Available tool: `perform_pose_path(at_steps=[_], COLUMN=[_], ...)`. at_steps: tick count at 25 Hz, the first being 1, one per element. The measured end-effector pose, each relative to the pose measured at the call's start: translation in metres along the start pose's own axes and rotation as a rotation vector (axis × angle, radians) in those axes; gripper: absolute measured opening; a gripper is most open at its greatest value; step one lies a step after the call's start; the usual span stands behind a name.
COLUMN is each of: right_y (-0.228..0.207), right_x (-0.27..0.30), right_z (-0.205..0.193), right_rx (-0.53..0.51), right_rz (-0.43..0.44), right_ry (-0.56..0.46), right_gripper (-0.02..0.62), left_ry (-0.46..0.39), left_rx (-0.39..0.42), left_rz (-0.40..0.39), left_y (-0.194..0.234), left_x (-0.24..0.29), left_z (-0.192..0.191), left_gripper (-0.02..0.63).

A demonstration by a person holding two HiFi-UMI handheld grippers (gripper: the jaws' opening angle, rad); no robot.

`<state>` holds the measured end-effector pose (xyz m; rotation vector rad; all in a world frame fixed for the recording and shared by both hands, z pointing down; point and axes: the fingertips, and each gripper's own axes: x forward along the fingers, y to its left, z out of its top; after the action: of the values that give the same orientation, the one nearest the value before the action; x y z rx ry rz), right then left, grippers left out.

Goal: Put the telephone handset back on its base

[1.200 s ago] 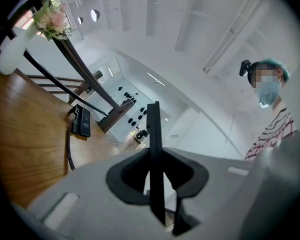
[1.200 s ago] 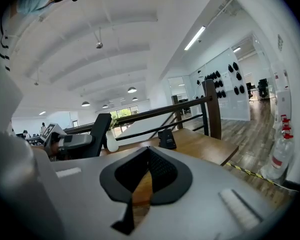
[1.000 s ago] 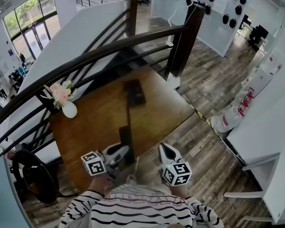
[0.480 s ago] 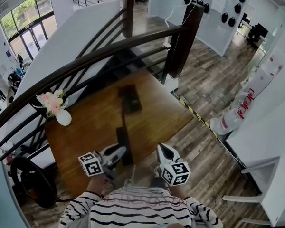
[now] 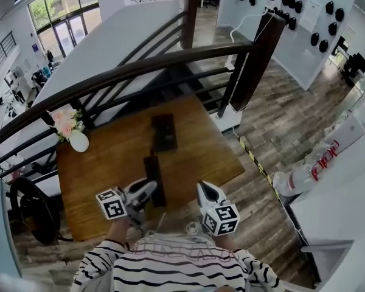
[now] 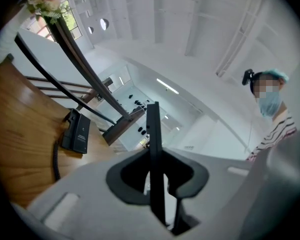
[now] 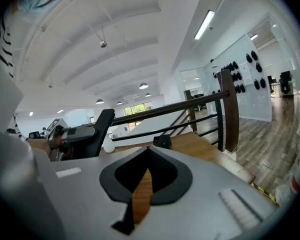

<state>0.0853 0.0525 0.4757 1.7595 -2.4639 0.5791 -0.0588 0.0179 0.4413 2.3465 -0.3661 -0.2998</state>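
The black telephone base [image 5: 164,131] lies on the wooden table [image 5: 103,163], in the middle toward the far side. My left gripper [image 5: 147,187] is shut on the black handset [image 5: 153,176], which points toward the base with its far end just short of it. In the left gripper view the handset [image 6: 153,124] stands as a thin black bar between the jaws of the left gripper [image 6: 152,156]. There the base [image 6: 76,132] lies ahead at the left with its coiled cord [image 6: 56,159]. My right gripper [image 5: 202,188] hovers over the table's near edge, shut and empty. Past the right gripper [image 7: 147,171] the base [image 7: 161,141] shows.
A white vase of pink flowers [image 5: 78,140] stands at the table's left edge. A dark stair railing [image 5: 170,62] with a thick post [image 5: 255,59] runs right behind the table. A black round stand [image 5: 30,208] sits on the floor at the left.
Both grippers have moved forward over the table. The handset's far end has come closer to the base. The left gripper keeps its hold on the handset.
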Motion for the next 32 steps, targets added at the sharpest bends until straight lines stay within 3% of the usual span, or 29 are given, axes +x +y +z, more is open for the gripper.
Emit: perform_pose_path(at_steps=[7, 14, 32], right_y=[-0.062, -0.083, -0.089], right_x=[-0.003, 0.015, 0.115], right_z=[0.007, 0.009, 0.034], right_rx=[-0.04, -0.046, 0.0], right_rz=[0.125, 0.216, 0.221], right_ry=[0.019, 0.056, 0.084], right_gripper=[0.001, 0.0, 0.001], left_ry=[-0.075, -0.123, 0.029], left_rx=[0.048, 0.048, 0.09], left_rz=[0.083, 0.135, 0.035], left_y=[0.002, 0.011, 0.077], left_x=[0.054, 0.069, 0.119], left_z=[-0.012, 0.0, 0.114], left_gripper=[0.072, 0.072, 0.072])
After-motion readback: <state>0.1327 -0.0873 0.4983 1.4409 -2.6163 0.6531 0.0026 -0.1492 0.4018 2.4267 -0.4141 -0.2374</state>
